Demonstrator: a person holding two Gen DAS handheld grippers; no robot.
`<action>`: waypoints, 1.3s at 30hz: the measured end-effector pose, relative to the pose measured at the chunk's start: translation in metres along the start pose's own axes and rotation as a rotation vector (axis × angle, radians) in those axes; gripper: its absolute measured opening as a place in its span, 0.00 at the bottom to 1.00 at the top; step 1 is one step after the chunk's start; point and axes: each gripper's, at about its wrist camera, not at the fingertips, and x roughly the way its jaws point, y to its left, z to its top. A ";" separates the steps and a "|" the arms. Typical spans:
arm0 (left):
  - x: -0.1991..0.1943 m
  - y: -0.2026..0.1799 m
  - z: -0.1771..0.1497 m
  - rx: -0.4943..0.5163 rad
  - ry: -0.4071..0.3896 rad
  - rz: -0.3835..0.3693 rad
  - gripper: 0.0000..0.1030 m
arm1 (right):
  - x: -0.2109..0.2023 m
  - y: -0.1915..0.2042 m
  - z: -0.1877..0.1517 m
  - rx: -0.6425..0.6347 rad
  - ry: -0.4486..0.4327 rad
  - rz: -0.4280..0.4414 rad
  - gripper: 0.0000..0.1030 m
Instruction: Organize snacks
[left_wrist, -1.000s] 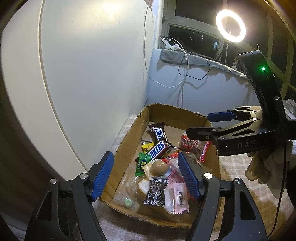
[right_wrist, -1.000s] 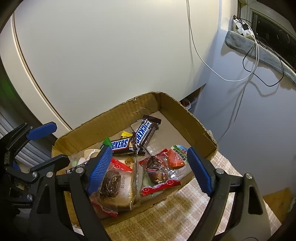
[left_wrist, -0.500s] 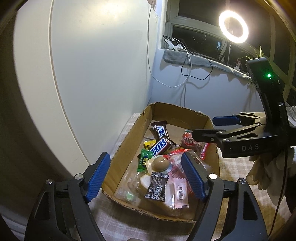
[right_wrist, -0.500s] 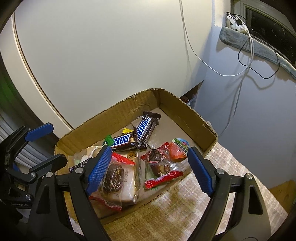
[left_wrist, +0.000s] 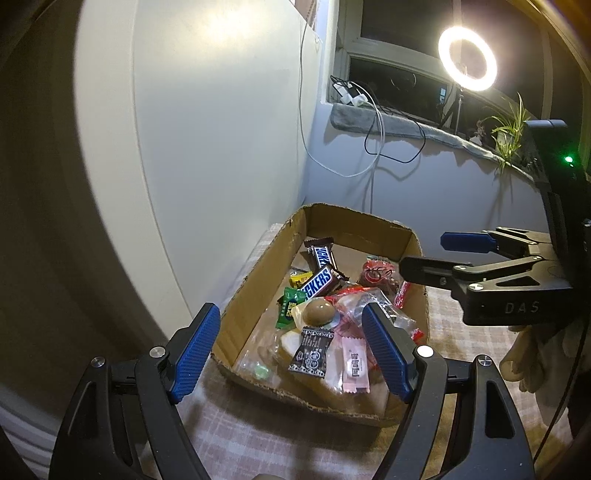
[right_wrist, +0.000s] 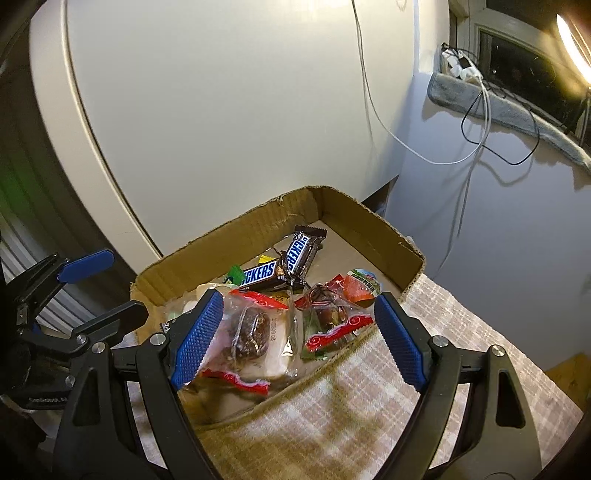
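An open cardboard box (left_wrist: 255, 275) sits on a checked cloth and holds mixed snacks. Among them are two Snickers bars (left_wrist: 316, 283), a green packet (left_wrist: 289, 311), a brown round snack (left_wrist: 317, 311), a black sachet (left_wrist: 312, 353) and a pink sachet (left_wrist: 354, 363). My left gripper (left_wrist: 291, 349) hovers open above the box's near end, nothing between its pads. In the right wrist view the box (right_wrist: 221, 238) shows the Snickers bars (right_wrist: 259, 275) and clear red-trimmed packets (right_wrist: 251, 328). My right gripper (right_wrist: 299, 338) stands open over the box's near side, empty.
The box stands close to a white curved panel (left_wrist: 207, 147). A sill with cables (left_wrist: 369, 110), a ring lamp (left_wrist: 467, 59) and plants (left_wrist: 511, 129) lie beyond. A gloved hand (left_wrist: 532, 350) holds the right gripper (left_wrist: 423, 253). Checked cloth (right_wrist: 369, 406) spreads in front of the box.
My left gripper's jaws have spread a little wider. The right gripper has drawn back to the right, away from over the box, and its view has swung toward the window.
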 end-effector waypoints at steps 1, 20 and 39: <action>-0.003 0.000 -0.001 -0.002 -0.003 0.000 0.77 | -0.005 0.001 -0.002 0.001 -0.009 -0.002 0.84; -0.055 -0.034 -0.019 0.002 -0.064 0.053 0.80 | -0.084 0.010 -0.049 0.040 -0.129 -0.063 0.84; -0.080 -0.051 -0.027 0.005 -0.096 0.063 0.80 | -0.124 0.003 -0.089 0.091 -0.164 -0.101 0.98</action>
